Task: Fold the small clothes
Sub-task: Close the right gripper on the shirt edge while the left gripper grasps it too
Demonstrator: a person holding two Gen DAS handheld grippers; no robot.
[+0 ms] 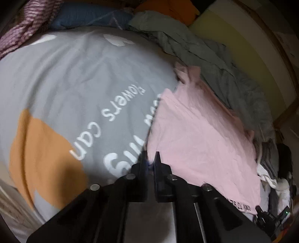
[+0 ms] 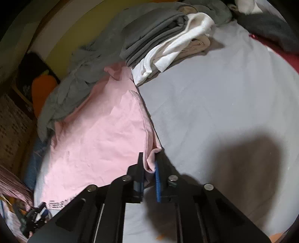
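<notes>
Here, right gripper [image 2: 148, 162]: jaws drawn nearly together, a corner of the pink garment [image 2: 104, 134] pinched between them, cloth bunched against the blue pad on the right jaw. Left gripper [image 1: 150, 158]: jaws likewise drawn close, tips sitting right at the near left edge of the pink garment [image 1: 201, 138]; that view is blurred, so whether cloth is actually caught between them cannot be told.

Pink garment lies spread flat on the bed, one long edge running away from the right gripper toward the far clothes. A line of dark print shows along its near hem in both views.

Under it, the grey bedcover [image 1: 74, 78] with white lettering and an orange patch [image 1: 41, 149] to the left; in the right wrist view the bedcover [image 2: 214, 97] is plain grey, with a dark shadow of the gripper falling on it.

Beyond the garment: a rumpled grey cloth [image 1: 214, 61] touching its far edge. Just beside its far right corner, a stack of folded clothes [image 2: 164, 37], grey on top-left, white and beige below.

Far left of the bed: a striped purple cloth [image 1: 28, 24] and a blue item [image 1: 89, 16]. A yellow headboard or wall panel [image 1: 248, 48] runs behind.

No containers are visible.
</notes>
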